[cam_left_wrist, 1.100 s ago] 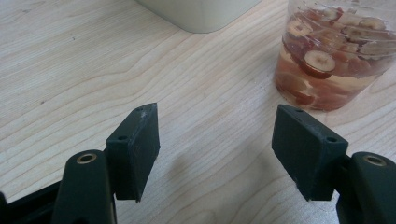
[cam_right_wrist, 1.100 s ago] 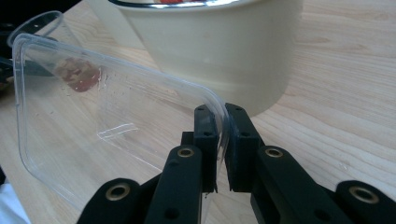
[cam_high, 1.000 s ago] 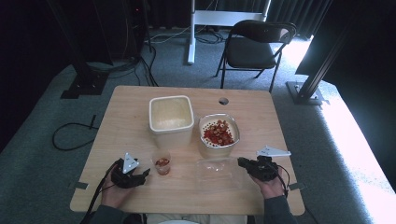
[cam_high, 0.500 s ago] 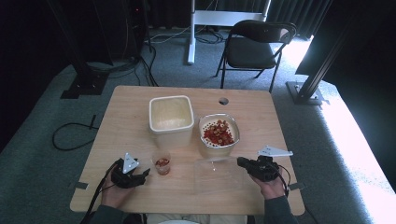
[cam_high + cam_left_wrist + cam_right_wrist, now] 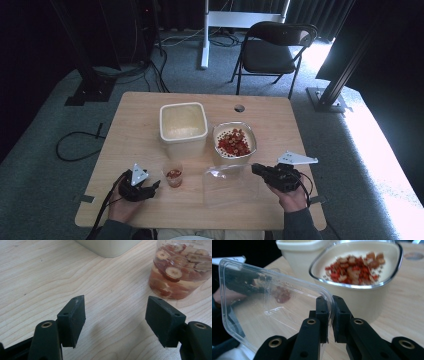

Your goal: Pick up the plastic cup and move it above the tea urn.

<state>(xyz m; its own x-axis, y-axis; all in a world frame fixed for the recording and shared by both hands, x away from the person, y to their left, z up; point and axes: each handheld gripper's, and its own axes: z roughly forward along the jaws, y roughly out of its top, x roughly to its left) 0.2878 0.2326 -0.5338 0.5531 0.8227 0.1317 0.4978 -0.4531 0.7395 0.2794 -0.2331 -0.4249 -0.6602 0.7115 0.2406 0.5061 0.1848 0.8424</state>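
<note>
Table [image 5: 150, 115]: pale wood, taking up the middle of the high view, with the person's forearms entering at its lower edge.

Cream tub [image 5: 183, 123]: square and open, upper centre of the table; its contents cannot be made out.

Bowl [image 5: 234, 141]: metal-rimmed, just right of the tub, holding chopped red pieces. It fills the upper right of the right gripper view [image 5: 359, 265].

Clear lid [image 5: 227, 182]: transparent plastic with rounded corners, at lower centre of the high view and below the bowl. In the right gripper view [image 5: 269, 297] it sits tilted, one edge raised off the wood. Step in hand, by judgement: lifting this lid by its rim, most likely to cap the bowl or the tub. The next move calls for a steady carry with the thin rim kept from slipping, then levelling it over the chosen container.

Right gripper [image 5: 261, 170]: lower right of the high view, held about level and pointing toward the frame's left. Its jaws are pressed together on the lid's near edge [image 5: 331, 315].

Left gripper [image 5: 152, 186]: lower left of the high view, low over the table and aimed toward the cup. Its jaws stand spread with bare wood between them [image 5: 117, 322].

Small cup [image 5: 174, 176]: clear, holding sliced reddish fruit in liquid, just right of the left gripper; upper right of the left gripper view [image 5: 178, 272], apart from the jaws.
</note>
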